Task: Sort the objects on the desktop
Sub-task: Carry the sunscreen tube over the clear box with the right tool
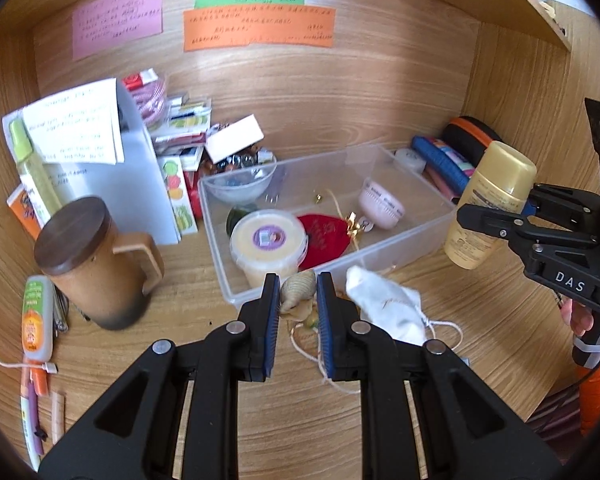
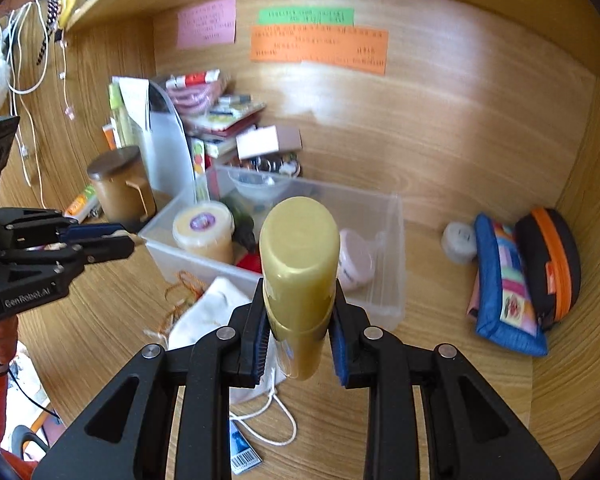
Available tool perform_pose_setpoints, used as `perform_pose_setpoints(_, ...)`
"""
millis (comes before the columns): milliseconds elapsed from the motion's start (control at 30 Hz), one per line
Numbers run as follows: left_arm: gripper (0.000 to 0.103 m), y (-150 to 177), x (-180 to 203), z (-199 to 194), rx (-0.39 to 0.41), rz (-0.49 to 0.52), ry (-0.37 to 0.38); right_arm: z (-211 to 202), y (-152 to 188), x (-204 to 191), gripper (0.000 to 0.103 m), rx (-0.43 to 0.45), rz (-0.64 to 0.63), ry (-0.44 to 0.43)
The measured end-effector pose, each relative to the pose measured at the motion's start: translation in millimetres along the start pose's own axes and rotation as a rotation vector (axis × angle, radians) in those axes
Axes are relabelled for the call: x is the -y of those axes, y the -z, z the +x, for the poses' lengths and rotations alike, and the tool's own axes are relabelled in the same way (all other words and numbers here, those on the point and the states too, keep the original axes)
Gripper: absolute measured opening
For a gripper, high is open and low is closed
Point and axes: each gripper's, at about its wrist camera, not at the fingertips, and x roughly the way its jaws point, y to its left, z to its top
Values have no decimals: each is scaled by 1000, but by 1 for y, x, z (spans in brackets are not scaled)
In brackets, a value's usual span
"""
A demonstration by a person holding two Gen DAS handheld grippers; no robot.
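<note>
Wooden desk (image 1: 480,320), yellow bottle (image 2: 298,276) clamped in right hand-held gripper (image 2: 298,320)

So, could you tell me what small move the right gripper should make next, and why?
Probably carry the yellow bottle forward over the clear bin and lower it: the right gripper already clamps it, held above the desk just short of the bin's near wall.

I read "DAS" in white on the body of my right hand-held gripper (image 1: 496,220), at 3 o'clock in the left wrist view. "GenRobot.AI" stands on my left hand-held gripper (image 2: 128,240), at 9 o'clock in the right wrist view. Writing on the wall notes (image 1: 259,28) is illegible.
</note>
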Motion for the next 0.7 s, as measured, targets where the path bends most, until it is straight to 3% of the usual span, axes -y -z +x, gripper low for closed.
perform_pose_setpoints(700,17,-40,3,16,29,17,21,3,-38,3,24,77,-2,-27)
